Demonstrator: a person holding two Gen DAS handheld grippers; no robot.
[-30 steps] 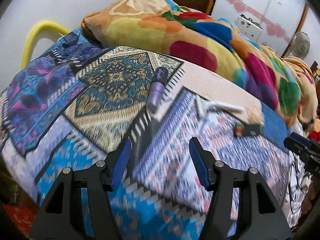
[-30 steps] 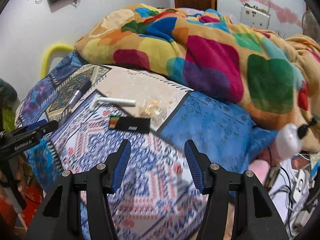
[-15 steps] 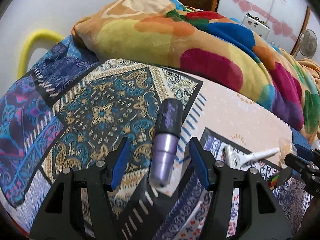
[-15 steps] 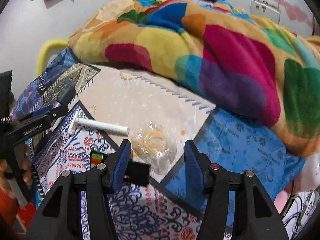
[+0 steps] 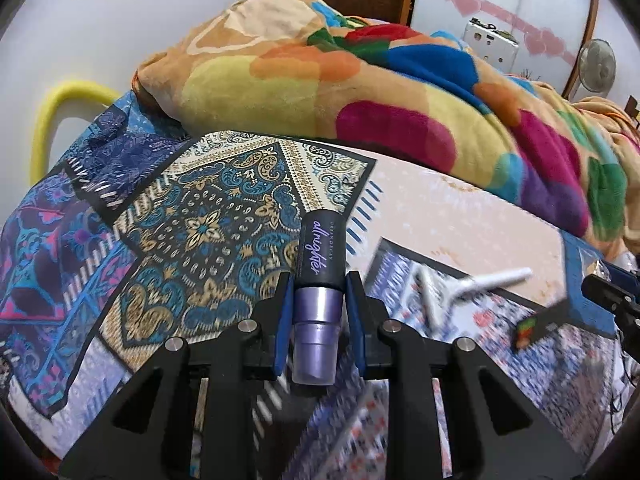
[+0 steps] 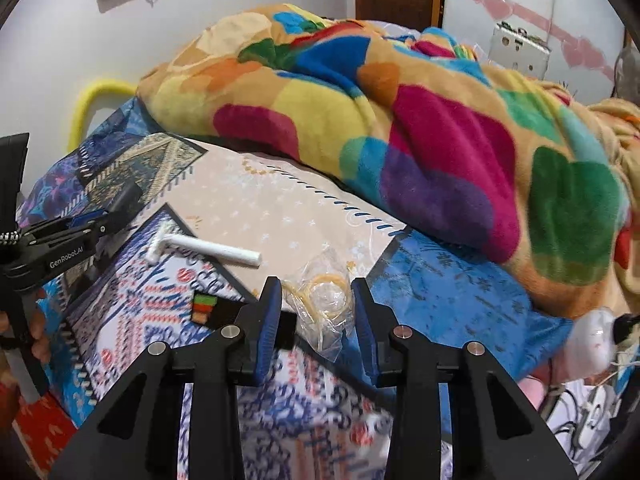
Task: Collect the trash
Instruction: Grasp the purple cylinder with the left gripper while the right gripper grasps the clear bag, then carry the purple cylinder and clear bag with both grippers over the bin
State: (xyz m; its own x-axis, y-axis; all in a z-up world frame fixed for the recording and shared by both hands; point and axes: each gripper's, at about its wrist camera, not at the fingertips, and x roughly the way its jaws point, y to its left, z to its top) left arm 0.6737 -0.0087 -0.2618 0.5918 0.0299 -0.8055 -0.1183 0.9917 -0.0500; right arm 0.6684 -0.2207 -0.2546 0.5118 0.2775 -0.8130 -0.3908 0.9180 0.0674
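Note:
A purple and black cosmetic bottle (image 5: 318, 280) lies on the patterned bedspread (image 5: 192, 232). My left gripper (image 5: 316, 276) has closed around its purple lower part, pads touching both sides. A clear plastic bag (image 6: 320, 300) with yellowish rings inside lies between the open fingers of my right gripper (image 6: 316, 284), the pads apart from it. A white disposable razor (image 6: 200, 249) and a small black wrapper (image 6: 212, 310) with coloured stripes lie to its left; both also show in the left wrist view, the razor (image 5: 460, 288) and the wrapper (image 5: 540, 324).
A bulky multicoloured blanket (image 6: 400, 120) is heaped across the back of the bed. A yellow padded rail (image 5: 52, 120) stands at the far left bed end. Cables and a white object (image 6: 592, 340) lie off the right bed edge.
Both grippers moved forward and down to the bed. The left one closed in on the bottle. The right one came around the plastic bag and narrowed a little.

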